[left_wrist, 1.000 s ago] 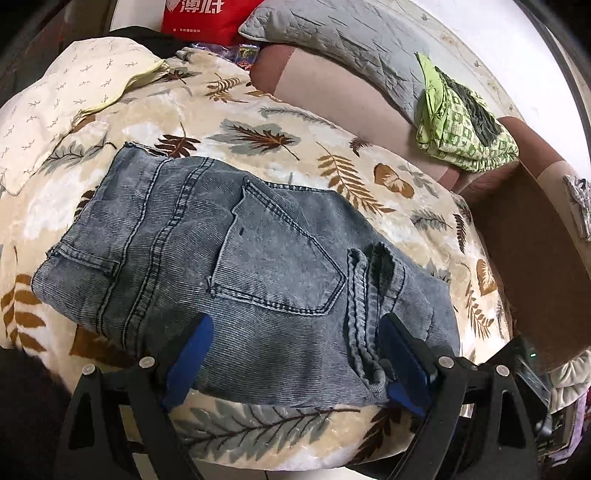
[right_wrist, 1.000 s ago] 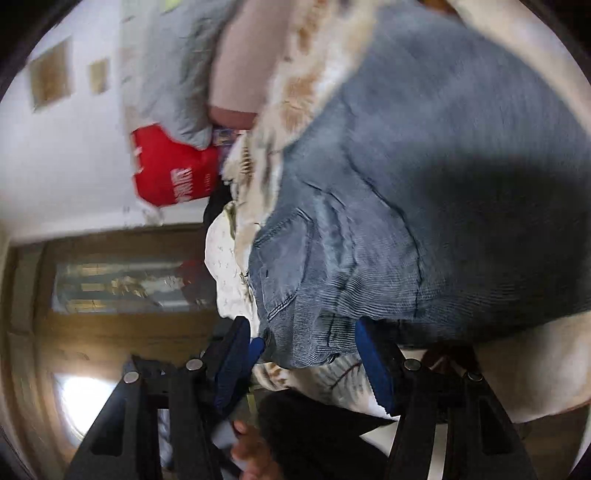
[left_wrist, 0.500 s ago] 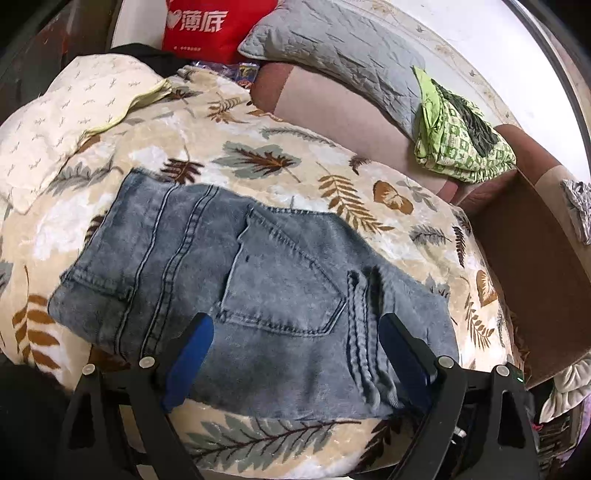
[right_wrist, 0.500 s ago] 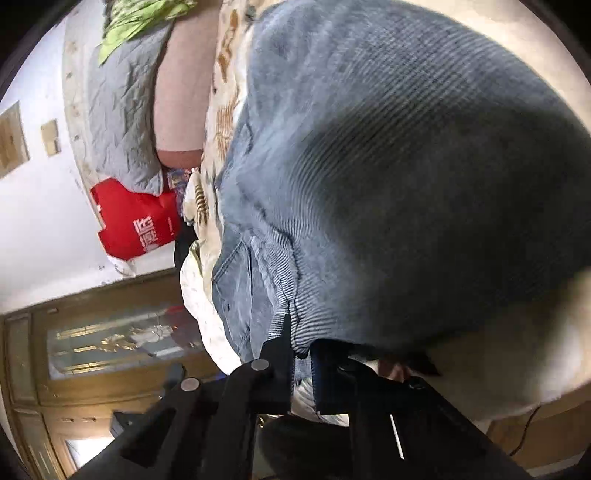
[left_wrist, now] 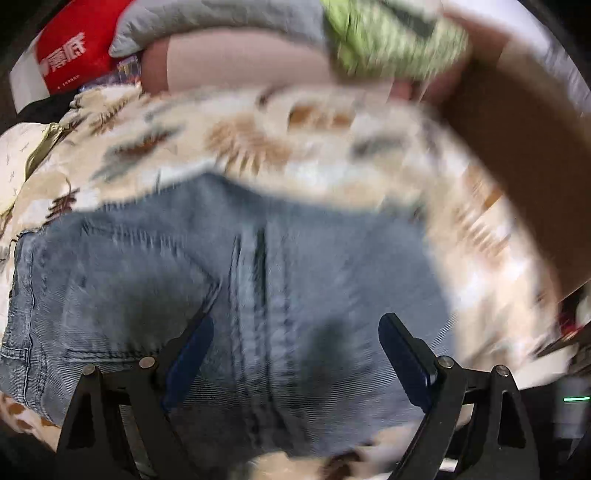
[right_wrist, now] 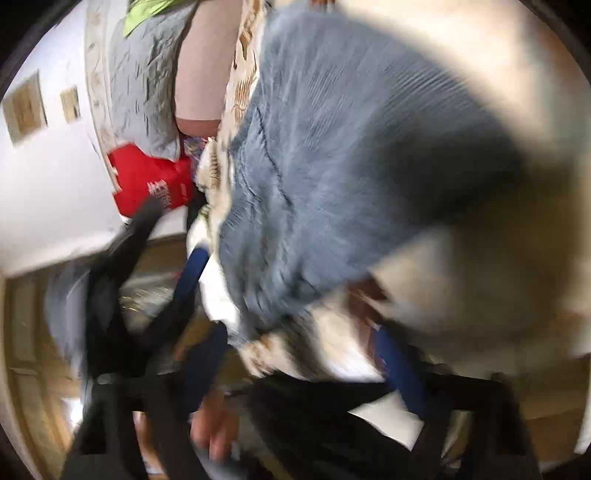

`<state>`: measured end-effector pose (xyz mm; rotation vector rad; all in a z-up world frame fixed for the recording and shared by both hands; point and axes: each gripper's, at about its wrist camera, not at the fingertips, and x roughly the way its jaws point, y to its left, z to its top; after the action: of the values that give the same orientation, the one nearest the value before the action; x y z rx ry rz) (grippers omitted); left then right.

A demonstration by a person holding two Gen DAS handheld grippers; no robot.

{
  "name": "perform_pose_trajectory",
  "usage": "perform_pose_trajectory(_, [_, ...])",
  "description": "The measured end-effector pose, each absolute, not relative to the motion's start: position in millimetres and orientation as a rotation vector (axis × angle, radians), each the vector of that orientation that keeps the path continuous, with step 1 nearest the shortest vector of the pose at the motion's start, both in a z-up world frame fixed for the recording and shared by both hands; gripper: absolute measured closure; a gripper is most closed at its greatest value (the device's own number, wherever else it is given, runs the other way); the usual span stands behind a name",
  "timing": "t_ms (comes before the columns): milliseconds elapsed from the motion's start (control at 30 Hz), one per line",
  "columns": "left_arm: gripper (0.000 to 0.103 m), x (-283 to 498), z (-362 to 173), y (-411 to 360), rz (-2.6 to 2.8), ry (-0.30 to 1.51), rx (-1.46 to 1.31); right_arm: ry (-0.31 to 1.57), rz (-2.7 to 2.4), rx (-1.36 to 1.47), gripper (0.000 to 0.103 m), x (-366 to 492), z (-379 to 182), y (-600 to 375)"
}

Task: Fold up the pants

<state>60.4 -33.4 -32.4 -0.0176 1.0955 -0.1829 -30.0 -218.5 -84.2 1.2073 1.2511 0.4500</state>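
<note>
The grey-blue jeans [left_wrist: 258,280] lie folded on the leaf-print blanket [left_wrist: 258,140]. In the blurred left wrist view my left gripper [left_wrist: 295,343] is open, low over the jeans near the hem seam, its blue pads spread to either side. In the blurred right wrist view the jeans [right_wrist: 351,166] fill the middle, and my right gripper [right_wrist: 299,354] is open at the jeans' near edge with nothing between its blue pads [right_wrist: 399,369]. The other gripper [right_wrist: 147,251] shows at the left of that view.
A red bag [left_wrist: 62,55], a grey pillow [left_wrist: 221,18] and a green patterned cloth [left_wrist: 391,40] lie at the head of the bed. A brown cardboard box [left_wrist: 524,155] stands at the right. A cream pillow [left_wrist: 14,155] lies at the left.
The right gripper was shut on the jeans' edge half a second ago and has opened and let go. The left gripper has moved forward and down over the jeans. Both views are motion-blurred.
</note>
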Motion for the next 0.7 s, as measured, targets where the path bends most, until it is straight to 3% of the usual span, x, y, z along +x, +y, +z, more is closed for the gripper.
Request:
perform_pose_trajectory(67, [0.01, 63, -61, -36, -0.162, 1.165, 0.05, 1.206, 0.376, 1.132, 0.016, -54, -66, -246])
perform_pose_trajectory(133, [0.009, 56, -60, -38, -0.164, 1.103, 0.08, 1.101, 0.297, 1.115, 0.016, -60, -41, -277])
perform_pose_trajectory(300, [0.009, 57, -59, -38, -0.165, 1.11, 0.081, 0.994, 0.397, 0.983, 0.016, 13, 1, -278])
perform_pose_trajectory(500, [0.009, 56, -62, -36, -0.176, 1.097, 0.085, 1.231, 0.438, 0.916, 0.022, 121, -73, -230])
perform_pose_trajectory(533, [0.009, 57, -63, -37, -0.176, 1.097, 0.088, 1.243, 0.419, 0.942, 0.036, 126, -87, -234])
perform_pose_trajectory(567, [0.009, 56, -62, -37, -0.179, 1.095, 0.088, 1.223, 0.403, 1.005, 0.04, 127, -93, -240])
perform_pose_trajectory(700, [0.007, 56, -63, -37, -0.182, 1.089, 0.088, 1.147, 0.463, 1.029, 0.04, 122, -74, -243])
